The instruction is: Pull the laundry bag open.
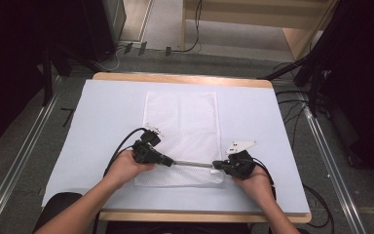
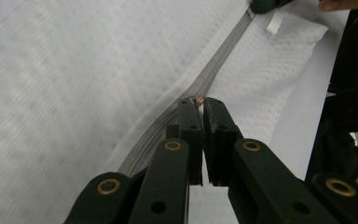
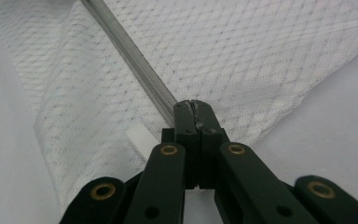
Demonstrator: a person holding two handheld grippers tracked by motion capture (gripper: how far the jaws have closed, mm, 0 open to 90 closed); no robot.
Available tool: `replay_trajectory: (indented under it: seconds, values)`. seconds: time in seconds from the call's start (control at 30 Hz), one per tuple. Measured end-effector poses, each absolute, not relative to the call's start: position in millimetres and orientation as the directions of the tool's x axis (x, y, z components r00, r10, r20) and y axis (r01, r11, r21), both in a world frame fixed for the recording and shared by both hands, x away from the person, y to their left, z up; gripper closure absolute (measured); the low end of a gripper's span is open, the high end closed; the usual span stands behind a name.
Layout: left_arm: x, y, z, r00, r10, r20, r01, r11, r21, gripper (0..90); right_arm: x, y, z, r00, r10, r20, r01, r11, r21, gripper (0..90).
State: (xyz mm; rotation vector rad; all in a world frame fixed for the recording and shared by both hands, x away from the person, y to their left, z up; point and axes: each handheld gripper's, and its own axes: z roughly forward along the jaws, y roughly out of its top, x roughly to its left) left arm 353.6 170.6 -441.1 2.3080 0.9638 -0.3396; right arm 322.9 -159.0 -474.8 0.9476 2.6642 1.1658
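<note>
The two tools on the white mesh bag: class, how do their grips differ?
The left tool pinches a small metal zipper pull; the right tool clamps the zipper's end at the mesh bag's edge. The left sits partway along the zipper; the right sits at the bag's right edge. Both are shut.

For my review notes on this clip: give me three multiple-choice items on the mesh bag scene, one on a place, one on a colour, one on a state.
1. Where does the zipper run?
A. along the bag's far edge
B. near the bag's near edge
C. down its middle

2. What colour is the mesh bag?
A. white
B. blue
C. black

3. How do the left gripper's jaws stand?
A. wide open
B. shut on the zipper pull
C. shut on a cloth corner

B: the zipper stretches between both grippers near the person.
A: the mesh bag is white.
B: the left gripper pinches the metal zipper pull.
</note>
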Motion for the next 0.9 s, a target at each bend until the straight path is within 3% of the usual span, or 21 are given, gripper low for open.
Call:
replay_trajectory:
  seconds: [0.3,0.57,0.7,0.9]
  values:
    - [347,229,-437,0.639,0.633,-0.437,0.767,-0.475,0.432,88.3,323,-160,-476,-0.814,0.56,0.154,0.49,0.52,0.7,90.0]
    - [337,249,-435,0.62,0.678,-0.395,0.777,-0.457,0.434,88.3,324,-161,-476,-0.811,0.56,0.171,0.501,0.512,0.698,90.0]
    - [333,268,-437,0.57,0.69,-0.445,0.81,-0.382,0.445,88.3,325,-162,-477,-0.817,0.55,0.174,0.495,0.515,0.7,90.0]
    - [328,283,-439,0.537,0.717,-0.444,0.828,-0.348,0.44,88.3,326,-163,-477,-0.824,0.539,0.174,0.489,0.52,0.701,90.0]
